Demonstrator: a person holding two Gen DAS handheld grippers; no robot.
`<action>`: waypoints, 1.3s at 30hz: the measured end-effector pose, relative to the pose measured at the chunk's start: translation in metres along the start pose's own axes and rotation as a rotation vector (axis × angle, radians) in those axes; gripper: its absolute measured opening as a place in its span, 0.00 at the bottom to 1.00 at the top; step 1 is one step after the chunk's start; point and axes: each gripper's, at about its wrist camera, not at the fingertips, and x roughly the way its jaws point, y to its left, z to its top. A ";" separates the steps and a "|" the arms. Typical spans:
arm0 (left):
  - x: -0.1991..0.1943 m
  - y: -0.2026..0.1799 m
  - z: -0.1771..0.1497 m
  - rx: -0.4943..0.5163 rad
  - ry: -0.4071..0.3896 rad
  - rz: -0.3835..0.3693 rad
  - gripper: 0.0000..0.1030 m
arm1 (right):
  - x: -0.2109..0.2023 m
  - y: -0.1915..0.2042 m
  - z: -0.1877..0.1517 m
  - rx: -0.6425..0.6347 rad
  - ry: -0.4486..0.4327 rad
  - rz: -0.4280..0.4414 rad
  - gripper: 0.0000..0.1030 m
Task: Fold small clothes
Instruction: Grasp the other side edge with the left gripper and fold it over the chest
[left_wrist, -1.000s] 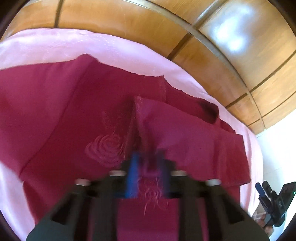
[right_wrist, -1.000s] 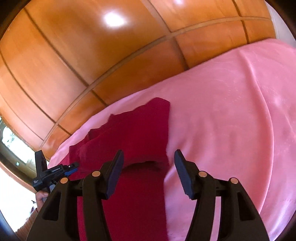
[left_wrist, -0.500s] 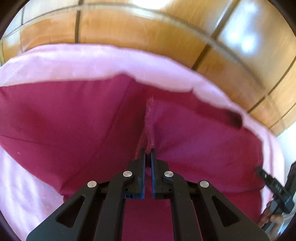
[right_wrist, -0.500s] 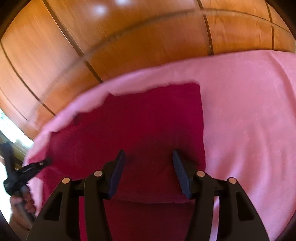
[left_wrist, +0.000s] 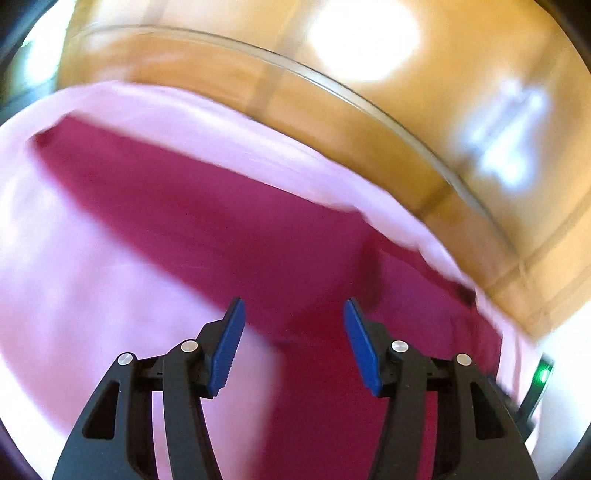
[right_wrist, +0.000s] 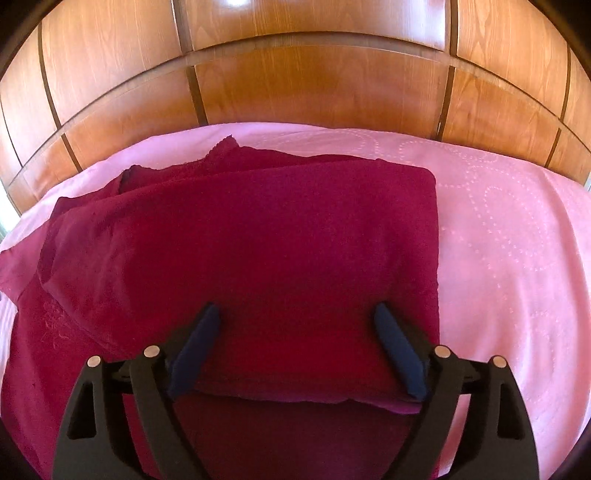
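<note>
A dark red garment (right_wrist: 258, 236) lies partly folded on the pink bedspread (right_wrist: 509, 229), its top layer doubled over with a straight fold along the right side. My right gripper (right_wrist: 295, 314) hovers over the near edge of that folded layer, jaws opening wide, pads clear of the cloth. In the blurred left wrist view the same red garment (left_wrist: 229, 221) stretches across the pink bedspread (left_wrist: 74, 280). My left gripper (left_wrist: 293, 310) hangs above it with its jaws opening and nothing between the blue pads.
A wooden panelled headboard (right_wrist: 314, 85) rises right behind the bed; it also fills the top of the left wrist view as the headboard (left_wrist: 443, 147). Bare pink bedspread lies to the right of the garment. A green light (left_wrist: 543, 374) shows at the left view's right edge.
My left gripper let go of the raised red fold, opened, and swung sideways. The right gripper came down over the folded layer, squared to the headboard, and its jaws widened.
</note>
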 end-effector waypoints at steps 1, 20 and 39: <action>-0.007 0.016 0.004 -0.031 -0.012 0.016 0.53 | 0.000 0.001 0.000 -0.003 -0.001 -0.004 0.85; 0.007 0.226 0.127 -0.471 -0.074 0.211 0.44 | 0.001 0.010 0.002 -0.027 0.003 -0.047 0.87; -0.017 0.051 0.111 0.075 -0.187 -0.021 0.07 | 0.002 0.014 0.000 -0.030 0.003 -0.051 0.88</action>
